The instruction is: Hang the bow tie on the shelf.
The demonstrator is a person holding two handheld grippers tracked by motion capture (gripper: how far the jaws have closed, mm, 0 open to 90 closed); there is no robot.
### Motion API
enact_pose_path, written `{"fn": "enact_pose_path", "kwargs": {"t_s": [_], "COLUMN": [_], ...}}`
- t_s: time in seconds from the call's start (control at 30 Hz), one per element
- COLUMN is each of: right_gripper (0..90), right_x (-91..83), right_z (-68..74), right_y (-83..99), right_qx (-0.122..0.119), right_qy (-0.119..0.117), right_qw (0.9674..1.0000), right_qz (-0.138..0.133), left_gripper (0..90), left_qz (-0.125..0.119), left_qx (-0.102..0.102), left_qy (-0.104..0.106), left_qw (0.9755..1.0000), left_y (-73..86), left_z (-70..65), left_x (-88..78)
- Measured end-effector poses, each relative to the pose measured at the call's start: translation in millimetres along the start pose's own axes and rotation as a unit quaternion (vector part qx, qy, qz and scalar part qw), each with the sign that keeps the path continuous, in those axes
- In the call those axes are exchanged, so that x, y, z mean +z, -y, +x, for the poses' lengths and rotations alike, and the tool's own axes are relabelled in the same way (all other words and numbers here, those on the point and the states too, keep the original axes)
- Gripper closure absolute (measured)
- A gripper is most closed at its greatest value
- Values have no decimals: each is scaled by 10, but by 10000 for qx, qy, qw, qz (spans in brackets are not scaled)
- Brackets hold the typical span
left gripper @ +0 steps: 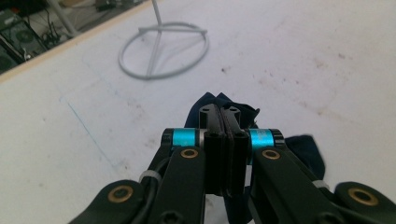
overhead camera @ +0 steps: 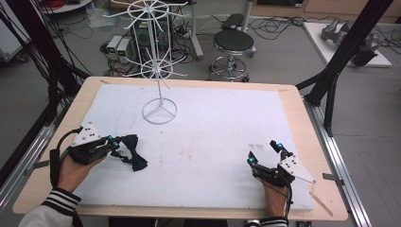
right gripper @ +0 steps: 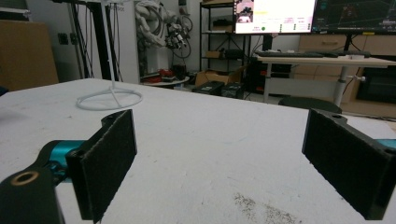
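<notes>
A dark navy bow tie (overhead camera: 131,151) lies on the white board at the left, and my left gripper (overhead camera: 112,141) is shut on its near end. In the left gripper view the jaws press together at the gripper's tip (left gripper: 223,122), with the bow tie's cloth (left gripper: 306,148) spreading out under and to the right of them. My right gripper (overhead camera: 266,152) rests open at the board's right front, nothing between its pads (right gripper: 109,154). A white wire display stand (overhead camera: 159,71) rises at the back, its ring base (left gripper: 162,49) ahead of the left gripper.
The white board (overhead camera: 213,132) covers a wooden table (overhead camera: 307,118). A wooden stick (overhead camera: 323,203) lies at the table's right front corner. Beyond the table stand a round stool (overhead camera: 233,45), computer boxes and cables on the floor. Black frame posts (overhead camera: 345,52) flank the table.
</notes>
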State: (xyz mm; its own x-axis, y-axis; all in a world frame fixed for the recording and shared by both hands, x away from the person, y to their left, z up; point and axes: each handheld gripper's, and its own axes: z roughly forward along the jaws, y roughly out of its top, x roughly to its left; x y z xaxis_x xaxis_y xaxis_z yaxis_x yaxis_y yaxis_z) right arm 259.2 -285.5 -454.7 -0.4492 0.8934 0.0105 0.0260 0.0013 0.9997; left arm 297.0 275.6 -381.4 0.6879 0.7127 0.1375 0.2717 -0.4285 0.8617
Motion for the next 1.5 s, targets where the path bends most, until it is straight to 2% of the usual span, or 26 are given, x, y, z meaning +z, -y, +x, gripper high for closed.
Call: {"fn": "enact_pose_path", "kwargs": {"t_s": [0.33,0.77,0.97,1.3,1.5], "right_gripper": [91,91,91,91,91], "right_x": [0,0,-1,-3,-2], "right_z": [0,-1,0,2,1], "right_y": [0,1,0,1,1], "right_qx": [-3,-5,14,34,40], "right_qy": [0,-2,-7,-5,-4], "right_qw": [10000,10000,10000,10000,10000], "right_qz": [-2,-1,7,16,11], "left_gripper": [883,883,883,883,883], "left_qz": [-498,-685,-759,-904,-838], "left_qx": [-242,-483,-476,-420,-344], "left_qy": [-26,148,307,392,396], "left_qw": [9985,9964,9955,9942,9951], "left_y": [-150,-425,-581,-874,-1025], "left_z": [-22,88,156,199,229], "left_x": [17,74,78,103,131]}}
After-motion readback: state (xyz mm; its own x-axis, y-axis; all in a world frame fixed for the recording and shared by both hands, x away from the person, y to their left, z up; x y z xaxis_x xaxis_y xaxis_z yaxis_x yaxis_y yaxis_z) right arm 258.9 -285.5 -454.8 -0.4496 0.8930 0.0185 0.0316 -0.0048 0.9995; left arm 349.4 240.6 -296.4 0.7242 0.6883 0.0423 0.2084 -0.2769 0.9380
